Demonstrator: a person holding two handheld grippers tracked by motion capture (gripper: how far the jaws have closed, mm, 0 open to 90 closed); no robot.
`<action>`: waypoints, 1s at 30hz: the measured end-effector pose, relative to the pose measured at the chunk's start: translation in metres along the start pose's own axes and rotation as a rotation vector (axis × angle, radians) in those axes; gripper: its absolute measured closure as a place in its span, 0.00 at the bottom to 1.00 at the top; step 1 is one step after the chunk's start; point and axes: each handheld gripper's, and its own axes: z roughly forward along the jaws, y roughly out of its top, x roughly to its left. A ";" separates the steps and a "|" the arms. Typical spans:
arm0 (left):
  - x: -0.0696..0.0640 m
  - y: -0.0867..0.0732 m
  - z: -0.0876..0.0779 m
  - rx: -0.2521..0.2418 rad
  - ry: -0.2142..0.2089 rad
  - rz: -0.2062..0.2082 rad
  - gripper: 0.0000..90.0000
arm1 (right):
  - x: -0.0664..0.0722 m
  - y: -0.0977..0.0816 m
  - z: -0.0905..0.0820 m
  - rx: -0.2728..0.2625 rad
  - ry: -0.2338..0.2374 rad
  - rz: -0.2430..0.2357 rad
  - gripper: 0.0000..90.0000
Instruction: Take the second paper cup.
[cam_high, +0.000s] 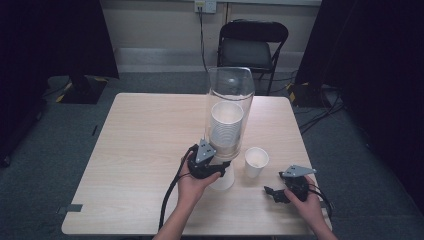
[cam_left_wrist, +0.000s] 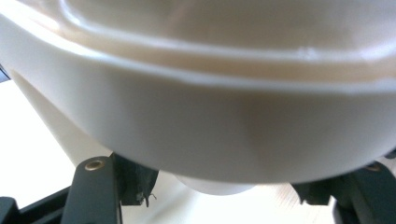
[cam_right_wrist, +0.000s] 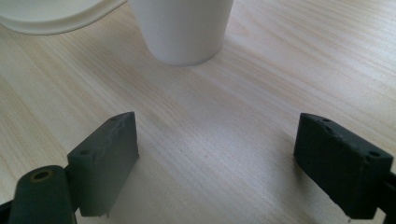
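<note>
A tall clear cup dispenser (cam_high: 231, 95) stands mid-table with a stack of white paper cups (cam_high: 226, 125) inside. My left gripper (cam_high: 221, 169) is at its foot, where the lowest paper cup (cam_high: 223, 181) pokes out below. In the left gripper view the dispenser's cream collar (cam_left_wrist: 210, 116) looms overhead. The cup's bottom (cam_left_wrist: 215, 186) sits between the two black jaws of the left gripper (cam_left_wrist: 224, 189), which is shut on it. A single paper cup (cam_high: 256, 162) (cam_right_wrist: 182, 28) stands upright to the right. My right gripper (cam_high: 274, 193) (cam_right_wrist: 217, 158) rests open on the table just before that cup, nothing between its fingers.
The light wooden table (cam_high: 145, 150) has bare room on its left half. A white rounded edge (cam_right_wrist: 51, 18) shows at the top left of the right gripper view. A black folding chair (cam_high: 252, 47) stands behind the table, and cables lie on the floor at the right.
</note>
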 end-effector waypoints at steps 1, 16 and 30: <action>0.000 0.000 0.000 0.000 0.000 0.000 0.39 | 0.000 0.000 0.000 0.000 0.000 0.000 0.15; -0.005 -0.056 0.001 0.205 0.028 0.064 0.41 | -0.001 0.000 0.000 0.002 0.008 -0.007 0.14; -0.013 -0.078 -0.015 0.259 -0.046 0.074 0.40 | -0.001 0.000 0.000 0.001 0.009 -0.009 0.14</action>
